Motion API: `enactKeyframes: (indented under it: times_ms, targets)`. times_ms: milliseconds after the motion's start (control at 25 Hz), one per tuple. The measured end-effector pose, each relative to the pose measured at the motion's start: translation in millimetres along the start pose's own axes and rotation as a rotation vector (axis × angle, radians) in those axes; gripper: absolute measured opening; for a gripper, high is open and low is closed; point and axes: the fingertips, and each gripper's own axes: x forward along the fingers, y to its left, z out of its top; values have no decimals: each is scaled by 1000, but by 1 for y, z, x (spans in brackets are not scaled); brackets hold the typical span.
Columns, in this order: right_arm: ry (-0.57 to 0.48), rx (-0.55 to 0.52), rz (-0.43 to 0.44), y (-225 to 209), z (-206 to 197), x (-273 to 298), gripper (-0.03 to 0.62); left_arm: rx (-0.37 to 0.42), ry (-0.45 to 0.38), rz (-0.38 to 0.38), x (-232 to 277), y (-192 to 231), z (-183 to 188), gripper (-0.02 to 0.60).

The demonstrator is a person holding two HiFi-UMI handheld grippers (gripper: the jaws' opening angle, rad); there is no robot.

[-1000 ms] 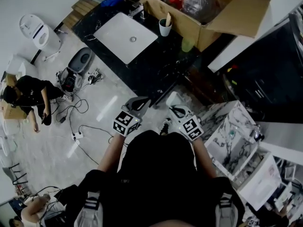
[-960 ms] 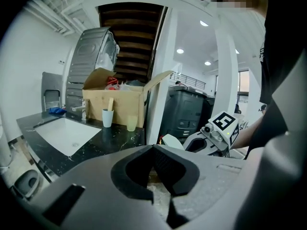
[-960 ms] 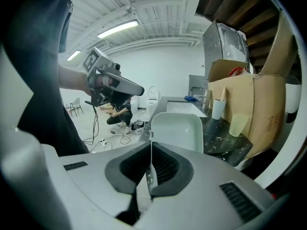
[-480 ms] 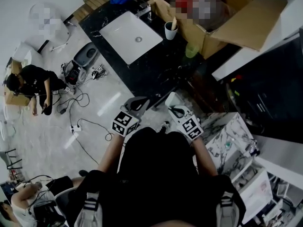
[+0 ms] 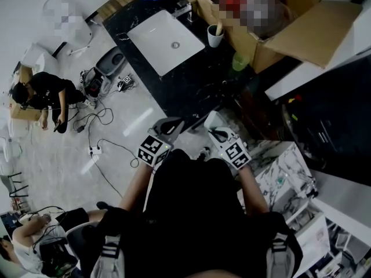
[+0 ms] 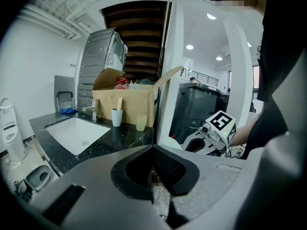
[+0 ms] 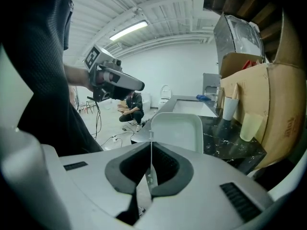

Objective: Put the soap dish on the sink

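A white rectangular soap dish (image 7: 175,130) sticks out in front of my right gripper (image 7: 150,143), whose jaws are shut on its near rim. From the head view the soap dish (image 5: 211,120) hangs over the floor just short of the black marble counter (image 5: 191,80). The white sink (image 5: 166,33) is set into that counter at its far left end, and it also shows beyond the dish as a pale sink (image 7: 192,107). My left gripper (image 5: 175,123) is held beside the right one, its jaws (image 6: 153,146) shut with nothing between them.
A white cup (image 5: 215,35) and a green cup (image 5: 240,61) stand on the counter beside a big open cardboard box (image 5: 278,22). A person (image 5: 43,94) crouches on the floor at left among cables (image 5: 101,149). A marble-patterned block (image 5: 284,172) stands at right.
The head view has drifted, so the counter and sink sit a little further right in the picture. Both grippers keep the same pose, the right one still holding the dish.
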Motion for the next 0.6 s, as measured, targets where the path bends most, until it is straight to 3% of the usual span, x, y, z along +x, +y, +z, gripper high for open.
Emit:
enactKeyframes:
  times_ms: [280,600]
  targets:
    - [23,-17,11,1,1,7,-2,-1,-4,-7,0,7,-1,0]
    - [53,10,-56,-11,8,15,-2,9,-10,-77,8,29,2,-2]
